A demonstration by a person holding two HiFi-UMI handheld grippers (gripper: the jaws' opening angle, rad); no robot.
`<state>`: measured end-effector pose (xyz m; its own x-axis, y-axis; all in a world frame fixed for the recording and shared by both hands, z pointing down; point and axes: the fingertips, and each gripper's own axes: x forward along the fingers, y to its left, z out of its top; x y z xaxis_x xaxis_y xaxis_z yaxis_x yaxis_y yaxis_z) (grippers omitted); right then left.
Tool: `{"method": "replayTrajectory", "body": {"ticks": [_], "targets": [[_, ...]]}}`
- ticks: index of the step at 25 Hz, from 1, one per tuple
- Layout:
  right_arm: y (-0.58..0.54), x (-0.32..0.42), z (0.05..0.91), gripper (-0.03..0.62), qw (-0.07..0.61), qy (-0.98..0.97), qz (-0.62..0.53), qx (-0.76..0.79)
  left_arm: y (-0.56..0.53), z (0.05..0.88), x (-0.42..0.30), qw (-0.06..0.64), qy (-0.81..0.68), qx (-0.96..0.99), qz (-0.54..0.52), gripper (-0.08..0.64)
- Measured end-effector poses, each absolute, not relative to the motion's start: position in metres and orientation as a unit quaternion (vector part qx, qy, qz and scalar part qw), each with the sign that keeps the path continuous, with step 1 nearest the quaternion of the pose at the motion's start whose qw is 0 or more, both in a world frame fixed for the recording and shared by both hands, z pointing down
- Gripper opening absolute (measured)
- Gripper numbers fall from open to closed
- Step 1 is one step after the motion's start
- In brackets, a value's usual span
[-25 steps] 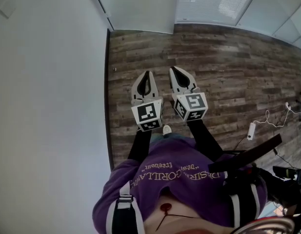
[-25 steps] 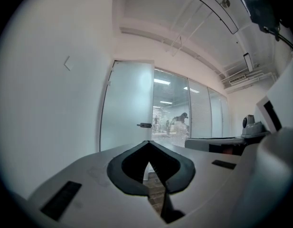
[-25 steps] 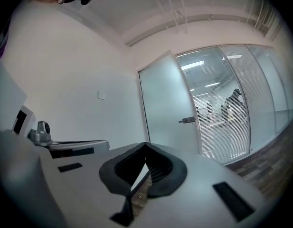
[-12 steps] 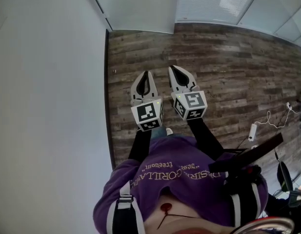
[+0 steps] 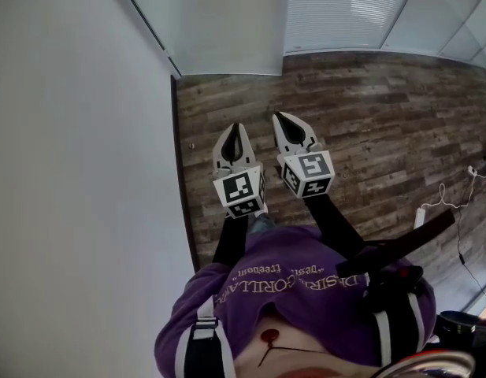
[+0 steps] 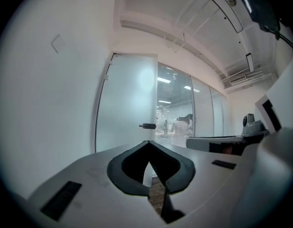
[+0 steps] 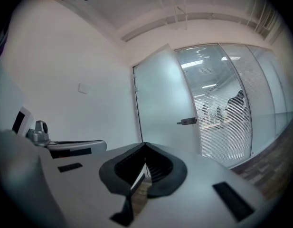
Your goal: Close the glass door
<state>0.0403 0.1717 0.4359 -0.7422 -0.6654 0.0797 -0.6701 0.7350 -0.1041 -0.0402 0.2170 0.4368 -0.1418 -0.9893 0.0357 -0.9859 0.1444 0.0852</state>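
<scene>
Frosted glass door is straight ahead of both grippers and well apart from them, nothing touching it. Its hinge edge is at the white wall on the left. The leaf sits out of line with the slatted glass partition to its right, so it's standing open, not latched. The dark lever handle is on the free edge, about mid-height in both gripper views. Left gripper: pointing level at the door, jaws fully together, tips meeting. Only a thin slit between the pad bases shows floor through it, and nothing is gripped. Right gripper: same story in its own view, tips closed against each other, pointing level, empty, with the door and handle up and to the right of its nose. In the head view the two sit side by side, close but not touching. The marker cubes are at the near ends, and black sleeves run back to the person's purple sweatshirt. They're over the wood-plank floor, the left one nearer the wall. A white cable lies on the floor far right, clear of everything. People behind the partition are too blurred through the slats to make out.
</scene>
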Motion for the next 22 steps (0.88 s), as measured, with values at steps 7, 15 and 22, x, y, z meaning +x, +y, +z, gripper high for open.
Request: {"method": "replayTrajectory", "body": {"ticks": [7,15,22], "targets": [[0.119,0.007,0.437,-0.009,0.015,-0.922,0.063,0.383,0.163,0.436,-0.077,0.034,-0.742,0.669,-0.018,-0.009],[0.081,-0.022,0.436,-0.009,0.014,-0.916,0.066,0.396,0.119,0.443,-0.102,0.047,-0.733,0.678,-0.020,-0.009],[0.038,-0.040,0.443,-0.009,0.028,-0.916,0.067,0.395,0.077,0.449,-0.125,0.060,-0.738,0.672,-0.026,-0.009]]}}
